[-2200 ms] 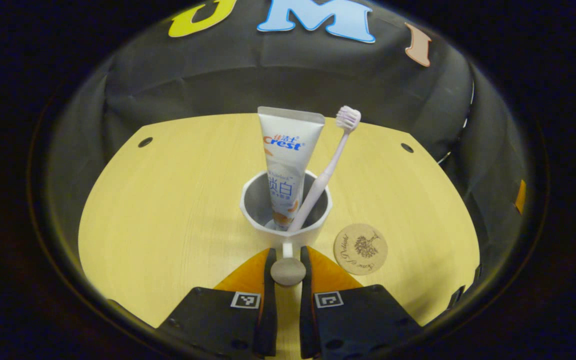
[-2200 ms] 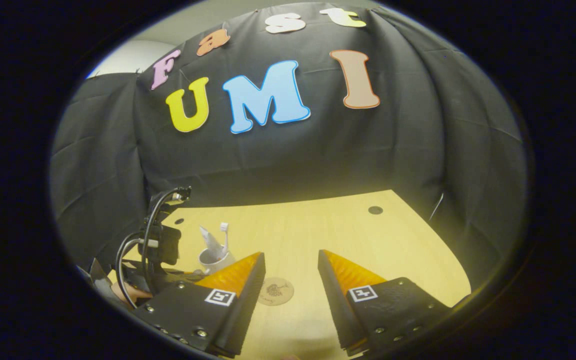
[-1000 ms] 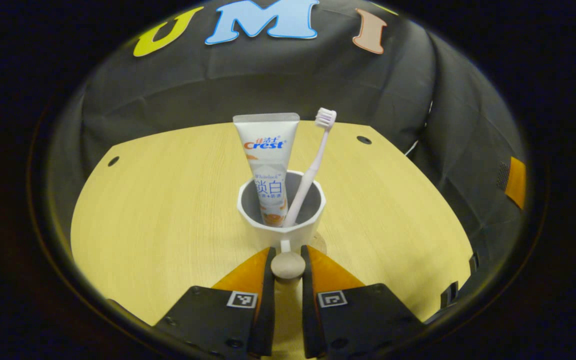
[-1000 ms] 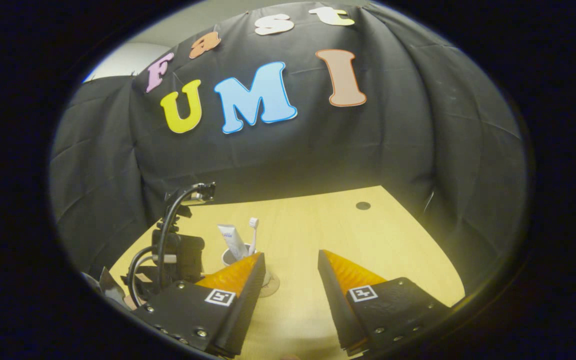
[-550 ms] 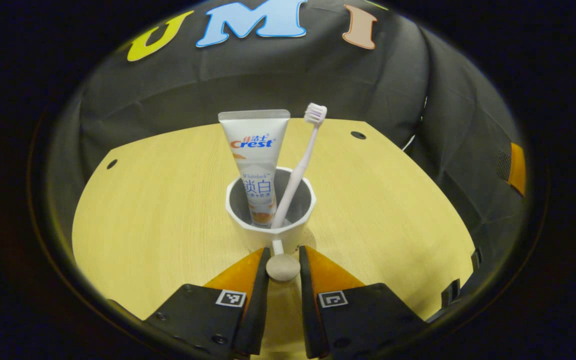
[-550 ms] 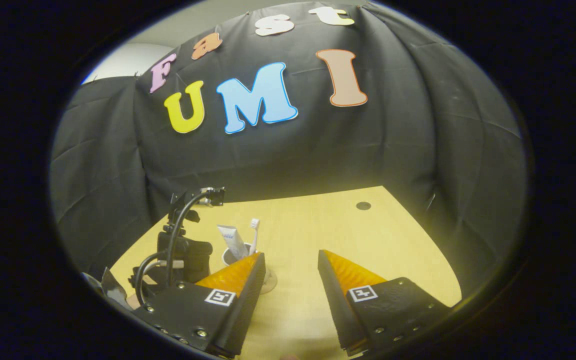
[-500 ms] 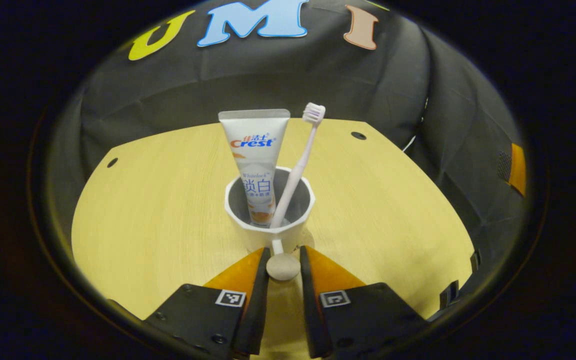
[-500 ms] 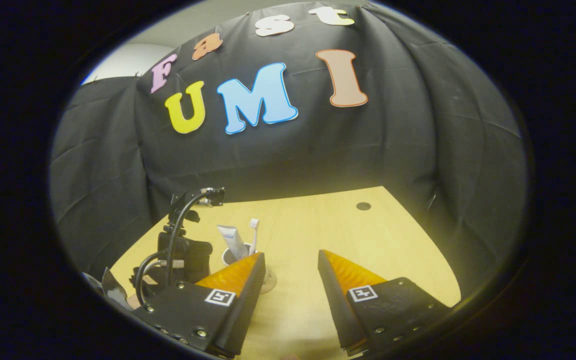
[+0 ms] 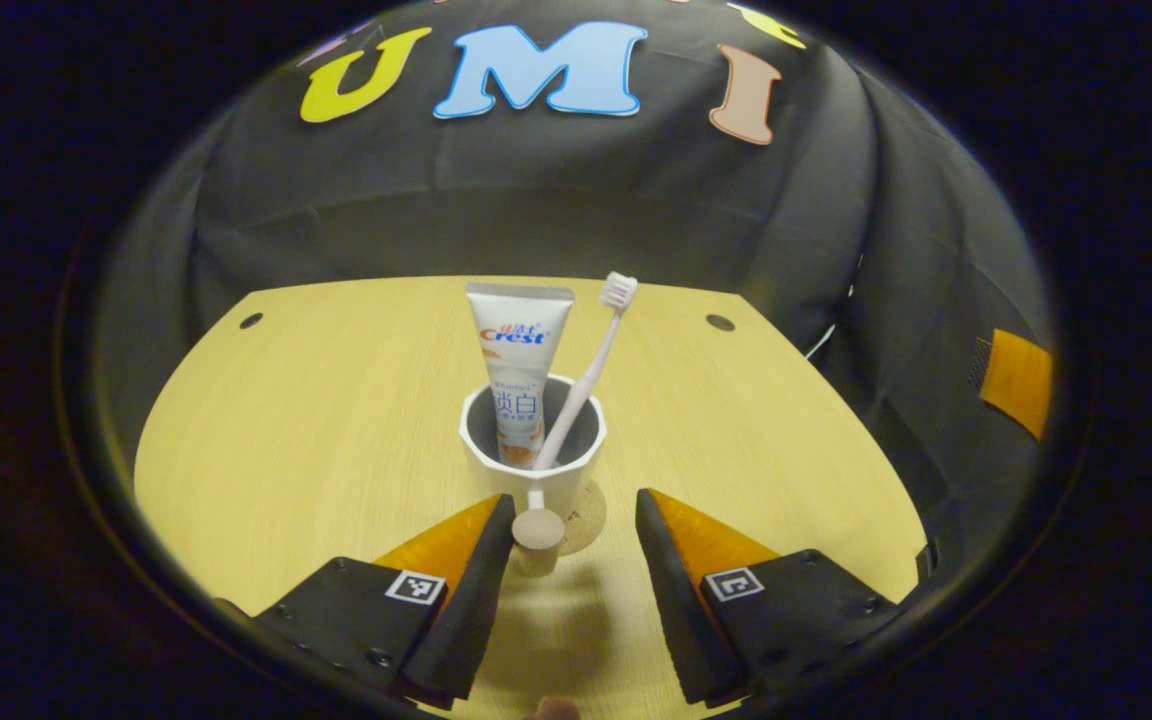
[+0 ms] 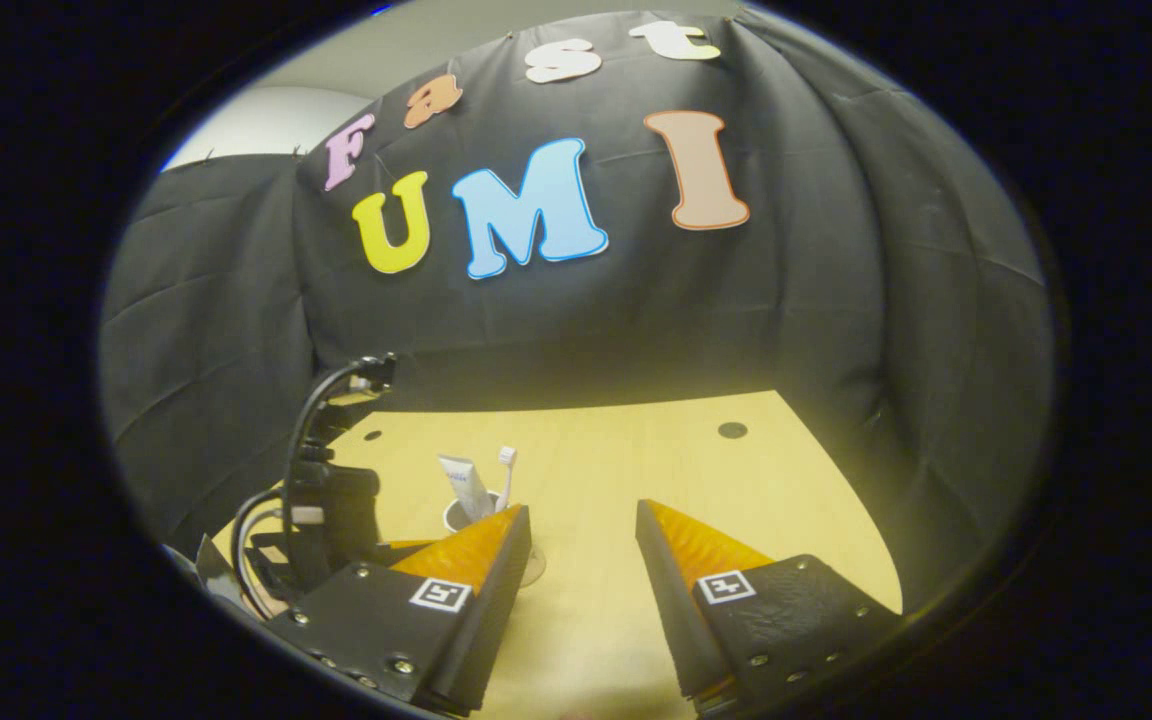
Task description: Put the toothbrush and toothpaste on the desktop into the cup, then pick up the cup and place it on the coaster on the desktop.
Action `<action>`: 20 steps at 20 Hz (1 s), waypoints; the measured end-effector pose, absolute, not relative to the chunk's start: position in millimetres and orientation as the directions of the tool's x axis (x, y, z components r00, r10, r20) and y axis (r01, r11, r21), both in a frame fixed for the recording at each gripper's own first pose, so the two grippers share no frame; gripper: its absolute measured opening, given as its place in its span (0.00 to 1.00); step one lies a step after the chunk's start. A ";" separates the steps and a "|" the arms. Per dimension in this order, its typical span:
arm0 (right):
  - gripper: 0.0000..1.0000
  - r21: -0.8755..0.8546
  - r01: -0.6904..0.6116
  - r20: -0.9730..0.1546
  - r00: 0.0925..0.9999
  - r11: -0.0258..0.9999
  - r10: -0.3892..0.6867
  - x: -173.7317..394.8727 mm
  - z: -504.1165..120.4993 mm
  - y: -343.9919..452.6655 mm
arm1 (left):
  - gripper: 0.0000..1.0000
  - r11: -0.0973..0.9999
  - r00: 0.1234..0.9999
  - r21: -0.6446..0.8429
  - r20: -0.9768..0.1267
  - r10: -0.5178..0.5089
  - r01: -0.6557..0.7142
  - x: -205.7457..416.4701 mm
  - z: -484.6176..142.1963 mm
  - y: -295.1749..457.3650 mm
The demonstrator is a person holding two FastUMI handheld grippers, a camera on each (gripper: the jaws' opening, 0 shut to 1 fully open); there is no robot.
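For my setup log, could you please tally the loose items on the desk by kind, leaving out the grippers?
Cup: 1
Toothpaste tube: 1
Toothbrush: 1
Coaster: 1
Total: 4

Both views low, share cup [image 9: 533,462].

One cup [image 9: 534,470], one toothbrush [image 9: 587,375], one toothpaste tube [image 9: 518,355], one coaster [image 9: 586,515].
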State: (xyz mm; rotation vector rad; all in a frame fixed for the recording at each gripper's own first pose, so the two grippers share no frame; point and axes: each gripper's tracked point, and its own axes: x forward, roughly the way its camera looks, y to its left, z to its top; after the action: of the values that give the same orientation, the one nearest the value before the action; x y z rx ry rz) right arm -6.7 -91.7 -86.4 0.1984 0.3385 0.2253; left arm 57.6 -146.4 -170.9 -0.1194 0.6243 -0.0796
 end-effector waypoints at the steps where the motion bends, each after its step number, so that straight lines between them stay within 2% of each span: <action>1: 0.63 0.226 -0.188 -0.299 0.920 0.956 0.252 -6.5 -85.0 -92.4 | 0.80 0.991 0.826 -0.131 -0.553 -0.104 0.037 56.0 -160.6 -145.2; 3: 0.63 0.222 -0.183 -0.294 0.924 0.958 0.244 -6.1 -82.4 -93.6 | 0.78 0.992 0.860 -0.118 -0.503 -0.088 0.033 51.8 -139.8 -142.4; 4: 0.68 0.220 -0.178 -0.287 0.928 0.959 0.238 -5.9 -79.9 -94.1 | 0.79 0.993 0.875 -0.111 -0.478 -0.080 0.031 50.2 -129.5 -138.9; 5: 0.63 0.220 -0.174 -0.277 0.932 0.960 0.232 -6.3 -76.9 -93.4 | 0.79 0.994 0.890 -0.103 -0.451 -0.073 0.029 47.0 -117.0 -136.4; 6: 0.63 0.217 -0.170 -0.264 0.938 0.961 0.226 -6.1 -72.4 -93.1 | 0.79 0.995 0.902 -0.096 -0.426 -0.064 0.026 45.1 -105.7 -133.1; 8: 0.72 0.206 -0.163 -0.238 0.948 0.965 0.211 -6.2 -65.3 -89.6 | 0.78 0.996 0.922 -0.085 -0.383 -0.052 0.021 38.8 -85.1 -127.0; 10: 0.87 0.204 -0.161 -0.230 0.951 0.966 0.207 -4.6 -59.9 -86.1 | 0.78 0.996 0.941 -0.083 -0.334 -0.046 0.019 32.3 -63.8 -118.5; 14: 0.87 0.169 -0.152 -0.207 0.961 0.974 0.186 -6.1 -46.5 -78.3 | 0.78 0.997 0.971 -0.074 -0.236 -0.034 0.017 22.6 -18.9 -107.2; 19: 0.87 0.138 -0.122 -0.175 0.974 0.983 0.145 -11.9 -31.6 -67.9 | 0.80 0.999 0.985 -0.050 -0.172 -0.028 0.020 12.4 5.7 -91.2; 20: 0.87 0.127 -0.114 -0.167 0.977 0.985 0.135 -13.5 -28.4 -67.2 | 0.87 0.999 0.986 -0.049 -0.166 -0.031 0.023 12.3 7.0 -88.3</action>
State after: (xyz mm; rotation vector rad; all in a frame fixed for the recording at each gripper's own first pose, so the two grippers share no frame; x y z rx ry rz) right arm -13.5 -67.2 -28.4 0.1170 0.1757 0.1256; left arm 12.3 -88.3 7.0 -0.0474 0.1676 -0.0272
